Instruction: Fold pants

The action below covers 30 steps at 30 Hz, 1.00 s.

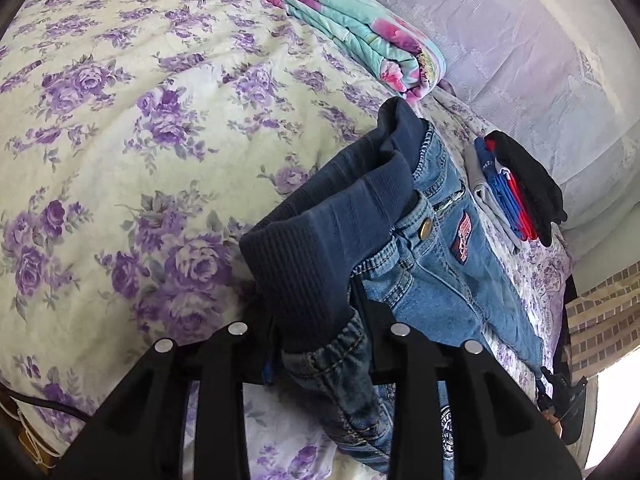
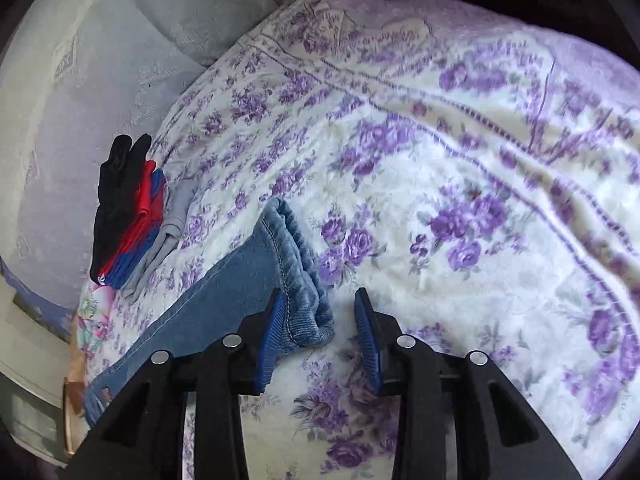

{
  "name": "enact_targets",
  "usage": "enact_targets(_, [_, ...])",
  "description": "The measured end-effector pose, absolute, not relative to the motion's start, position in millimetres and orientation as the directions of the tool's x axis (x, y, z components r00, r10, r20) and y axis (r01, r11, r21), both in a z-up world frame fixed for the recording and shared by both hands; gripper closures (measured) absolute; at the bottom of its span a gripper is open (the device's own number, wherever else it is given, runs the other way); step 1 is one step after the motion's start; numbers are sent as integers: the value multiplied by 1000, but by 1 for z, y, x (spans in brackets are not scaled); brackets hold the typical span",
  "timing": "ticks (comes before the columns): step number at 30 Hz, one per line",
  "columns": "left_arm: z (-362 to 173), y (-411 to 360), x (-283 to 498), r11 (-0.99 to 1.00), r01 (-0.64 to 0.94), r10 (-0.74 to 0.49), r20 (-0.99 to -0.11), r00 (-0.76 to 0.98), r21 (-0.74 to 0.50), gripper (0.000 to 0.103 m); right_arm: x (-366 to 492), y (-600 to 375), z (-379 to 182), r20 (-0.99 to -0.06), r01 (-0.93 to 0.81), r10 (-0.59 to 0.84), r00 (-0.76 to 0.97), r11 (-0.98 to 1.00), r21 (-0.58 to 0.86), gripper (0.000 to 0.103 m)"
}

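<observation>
Your left gripper (image 1: 320, 344) is clamped on the pants (image 1: 424, 264) at the waist end: the dark ribbed waistband and a bunch of denim are pinched between its fingers and lifted off the floral bedspread (image 1: 140, 140). Your right gripper (image 2: 320, 336) stands partly spread; the cuff of one leg (image 2: 296, 280) lies between its blue pads, touching the left-hand one, while the other pad stands clear of the cloth, so nothing is gripped there.

The pants lie stretched along the bed's edge, waist at your left hand, cuff at your right, just beside a small stack of folded clothes (image 2: 128, 216) with a black glove on top. A folded floral quilt (image 1: 360, 40) sits farther up the bed.

As for progress, I judge the work to be at an early stage. The waistband is crumpled and raised, not flat, and no crosswise fold shows; whether the legs are already laid one on the other, you cannot tell from here. Still to do: flatten the waist, fold the length over, and place the bundle by the stack.
</observation>
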<state>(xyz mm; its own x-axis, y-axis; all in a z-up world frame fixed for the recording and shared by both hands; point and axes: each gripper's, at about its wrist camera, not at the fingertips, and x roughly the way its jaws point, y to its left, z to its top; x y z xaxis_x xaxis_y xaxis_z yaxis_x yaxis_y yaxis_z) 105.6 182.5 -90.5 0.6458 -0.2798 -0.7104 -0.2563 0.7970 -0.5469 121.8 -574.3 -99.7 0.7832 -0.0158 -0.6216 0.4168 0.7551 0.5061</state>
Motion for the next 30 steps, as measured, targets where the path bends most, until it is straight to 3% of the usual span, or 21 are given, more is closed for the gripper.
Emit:
enact_targets(2, [-87,187,103,785,-260,-294,-708,642,-562,70,108,-552,-74,-552,386,-113,826,828,408,65])
enact_targets(4, [-81,189,96,789,-274,-271,-712,648,-550,64,101,-531,-56,-506,327,-116,855,878,350,58])
enact_targets(6, [-68,193,85,811,-298,-195,-712,674,-504,41,107,-518,-53,-517,253,-42,855,904,344,36])
enact_targets(7, [-62,196,77,822,-314,-143,-707,693,-474,34,117,-514,-59,-555,222,9,832,911,347,33])
enact_targets(10, [-43,206,64,836,-338,-58,-682,729,-433,33,153,-514,-100,-717,235,116,687,899,370,32])
enact_targets(15, [-14,200,91,885,-263,-78,-679,730,-385,32,131,-502,-83,-636,237,94,766,878,415,32])
enact_targets(18, [-5,191,136,920,-201,-91,-683,725,-336,21,123,-476,-66,-596,137,165,786,893,428,28])
enact_targets(21, [-5,187,184,929,-147,-145,-698,701,-340,21,118,-445,-50,-562,37,213,799,915,401,19])
enact_targets(26, [-20,173,246,930,-83,-233,-751,618,-357,24,122,-401,-32,-545,-72,280,790,926,371,18])
enact_targets(30, [-33,162,271,920,-53,-295,-773,562,-389,46,135,-366,-25,-550,-160,335,765,926,342,17])
